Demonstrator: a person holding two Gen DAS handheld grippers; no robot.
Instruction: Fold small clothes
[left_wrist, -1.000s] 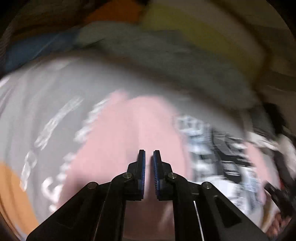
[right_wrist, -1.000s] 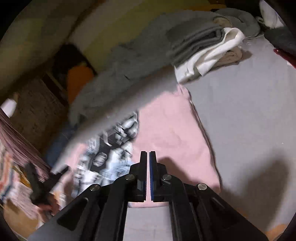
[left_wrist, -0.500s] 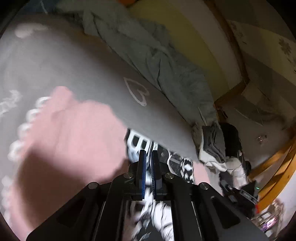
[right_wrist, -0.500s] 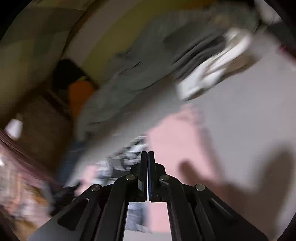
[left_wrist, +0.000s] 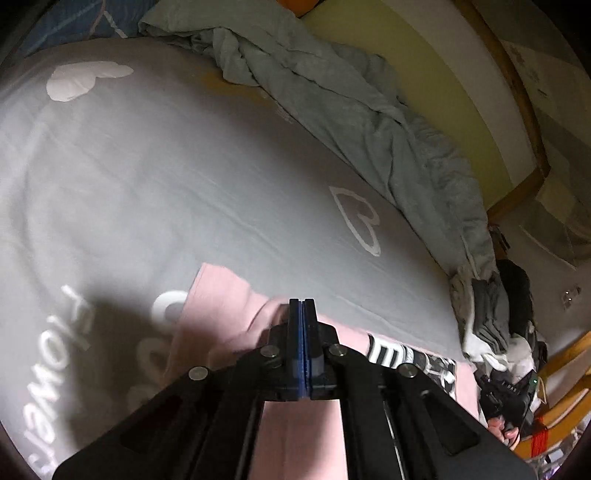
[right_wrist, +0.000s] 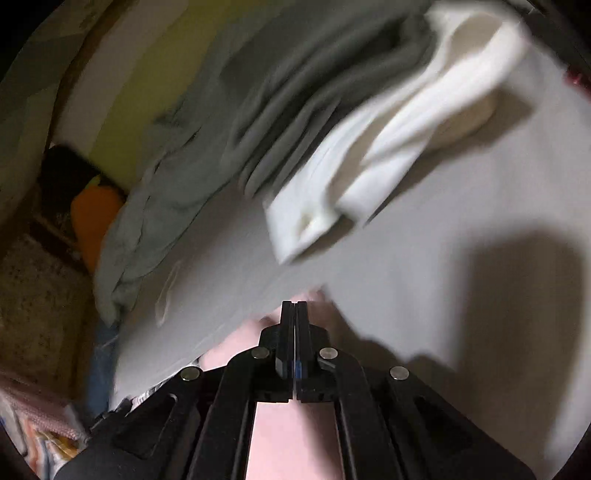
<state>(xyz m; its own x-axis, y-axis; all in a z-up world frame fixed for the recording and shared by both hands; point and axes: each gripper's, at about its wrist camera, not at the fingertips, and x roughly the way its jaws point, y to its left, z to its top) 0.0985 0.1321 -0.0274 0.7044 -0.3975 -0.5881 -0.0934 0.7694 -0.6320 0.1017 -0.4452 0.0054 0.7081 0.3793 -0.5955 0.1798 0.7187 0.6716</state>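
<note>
Garment: a small pink garment of soft, matte cloth, lying on the grey bed sheet. In the left wrist view it fills the lower middle, from about 9 o'clock of the fingertips round through 6 o'clock to 3 o'clock.
Garment, edge: one straight hemmed corner points toward 10 o'clock; a soft fold rises just left of the fingertips.
Garment, print: a black-and-white graphic print sits on the pink cloth at 3 o'clock of the left fingertips. Its design is too distorted to read.
Garment, right wrist view: pink cloth shows under and between the gripper's arms at 6 o'clock, blurred, with an edge just beyond the tips.
Left gripper: jaws pressed together, blue pads meeting; tips are over the pink cloth. Whether cloth is pinched between them cannot be told.
Right gripper: jaws closed with no visible gap; tips at the garment's far edge. A grip on cloth cannot be confirmed.
Bed sheet: grey, printed with white hearts and lettering.
Blanket: crumpled grey-green, along the sheet from 12 to 2 o'clock.
Clothes pile: grey and white pieces, blurred, at 12 to 1 o'clock in the right wrist view.
</note>
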